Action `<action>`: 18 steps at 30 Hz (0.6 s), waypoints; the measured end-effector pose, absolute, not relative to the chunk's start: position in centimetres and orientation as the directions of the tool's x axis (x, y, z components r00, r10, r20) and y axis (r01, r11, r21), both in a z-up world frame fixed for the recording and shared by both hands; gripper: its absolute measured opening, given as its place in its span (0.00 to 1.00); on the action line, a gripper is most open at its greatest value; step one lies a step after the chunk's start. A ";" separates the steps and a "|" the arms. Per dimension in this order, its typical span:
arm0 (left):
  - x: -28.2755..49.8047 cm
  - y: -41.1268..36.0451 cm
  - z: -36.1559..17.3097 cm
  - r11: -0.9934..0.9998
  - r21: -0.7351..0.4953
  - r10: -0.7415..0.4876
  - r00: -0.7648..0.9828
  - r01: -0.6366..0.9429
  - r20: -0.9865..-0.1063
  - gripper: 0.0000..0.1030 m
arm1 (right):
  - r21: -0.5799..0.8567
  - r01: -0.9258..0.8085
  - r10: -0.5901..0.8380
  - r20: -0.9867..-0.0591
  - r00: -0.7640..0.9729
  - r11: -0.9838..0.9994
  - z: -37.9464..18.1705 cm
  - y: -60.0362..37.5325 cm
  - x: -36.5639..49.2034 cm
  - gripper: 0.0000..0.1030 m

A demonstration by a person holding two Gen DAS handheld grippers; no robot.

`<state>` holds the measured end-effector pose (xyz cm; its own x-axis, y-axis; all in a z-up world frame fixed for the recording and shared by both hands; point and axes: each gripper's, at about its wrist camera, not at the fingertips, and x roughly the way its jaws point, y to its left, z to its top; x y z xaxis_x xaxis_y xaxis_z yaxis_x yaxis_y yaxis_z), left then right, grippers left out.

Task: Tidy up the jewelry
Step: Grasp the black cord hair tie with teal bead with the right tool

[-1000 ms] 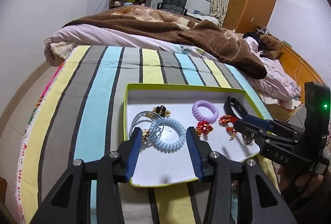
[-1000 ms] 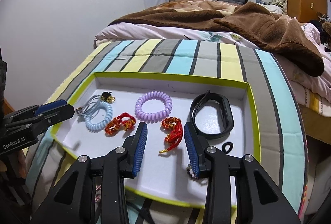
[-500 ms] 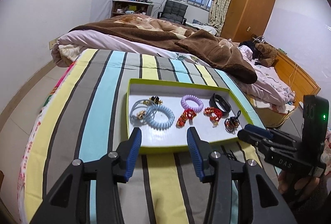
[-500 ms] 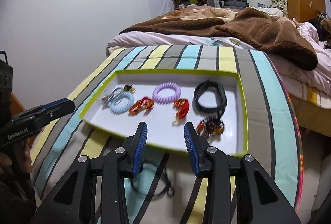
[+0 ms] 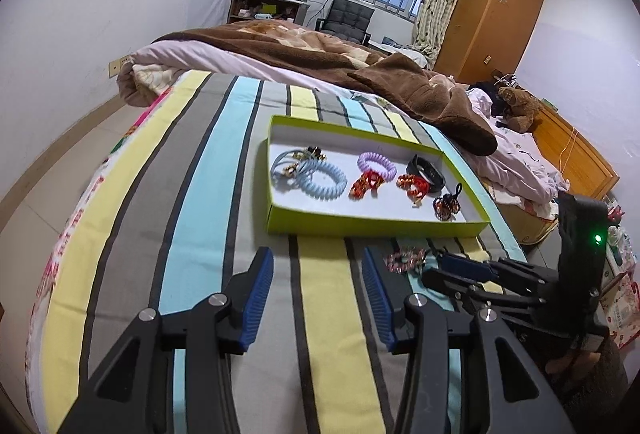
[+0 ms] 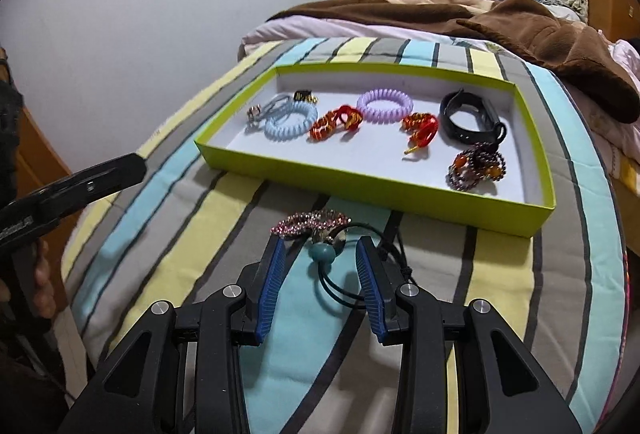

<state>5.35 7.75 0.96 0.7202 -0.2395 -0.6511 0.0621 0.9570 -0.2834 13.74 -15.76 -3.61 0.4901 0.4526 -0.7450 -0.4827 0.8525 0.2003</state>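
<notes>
A green-rimmed white tray (image 5: 376, 224) (image 6: 352, 177) lies on the striped bedspread. It holds a blue coil band (image 6: 290, 123), a purple coil band (image 6: 384, 105), two red knots (image 6: 336, 121), a black wristband (image 6: 468, 117) and a dark bead bracelet (image 6: 478, 165). In front of the tray lie a pink bead bracelet (image 6: 308, 222) (image 5: 404, 260) and a teal bead on a black cord (image 6: 322, 254). My right gripper (image 6: 320, 254) is open, low around the teal bead. My left gripper (image 5: 318, 270) is open and empty over the bedspread.
A brown blanket (image 5: 360, 69) is heaped behind the tray. The bed's edges drop off left and right. A wooden wardrobe (image 5: 496, 21) and a desk with a chair (image 5: 348, 19) stand at the far wall. A teddy bear (image 5: 518, 105) lies at the right.
Both grippers have pulled back from over the tray towards the near edge of the bed. The right gripper has dropped low over the loose pieces in front of the tray.
</notes>
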 end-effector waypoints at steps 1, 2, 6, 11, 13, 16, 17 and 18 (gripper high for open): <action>5.1 7.9 0.9 0.956 -0.286 -0.239 0.721 0.060 -0.651 0.47 | 0.196 -0.481 0.446 -0.750 0.488 0.855 -3.7 -15.7 13.8 0.37; 4.8 8.0 0.7 0.956 -0.287 -0.238 0.720 0.055 -0.652 0.47 | 0.193 -0.482 0.444 -0.754 0.484 0.855 -3.8 -15.5 13.8 0.37; 4.4 8.5 0.2 0.956 -0.292 -0.233 0.715 0.043 -0.659 0.47 | 0.160 -0.483 0.414 -0.772 0.483 0.861 -4.3 -14.7 14.1 0.37; 3.9 9.0 -0.1 0.955 -0.295 -0.231 0.713 0.035 -0.662 0.47 | 0.120 -0.476 0.378 -0.782 0.496 0.871 -4.6 -14.1 14.1 0.37; 3.9 9.1 -0.1 0.955 -0.295 -0.228 0.713 0.032 -0.662 0.47 | 0.107 -0.476 0.369 -0.782 0.502 0.873 -4.7 -14.0 14.0 0.37; 3.8 9.1 -0.2 0.954 -0.297 -0.233 0.710 0.035 -0.664 0.47 | 0.086 -0.471 0.353 -0.780 0.516 0.878 -4.7 -13.9 13.8 0.27; 3.7 9.0 -0.2 0.954 -0.297 -0.234 0.710 0.037 -0.665 0.47 | 0.083 -0.468 0.349 -0.781 0.518 0.880 -4.7 -13.9 13.8 0.21; 3.7 8.9 -0.2 0.954 -0.299 -0.237 0.709 0.039 -0.664 0.47 | 0.084 -0.466 0.349 -0.780 0.519 0.881 -4.7 -14.0 13.8 0.20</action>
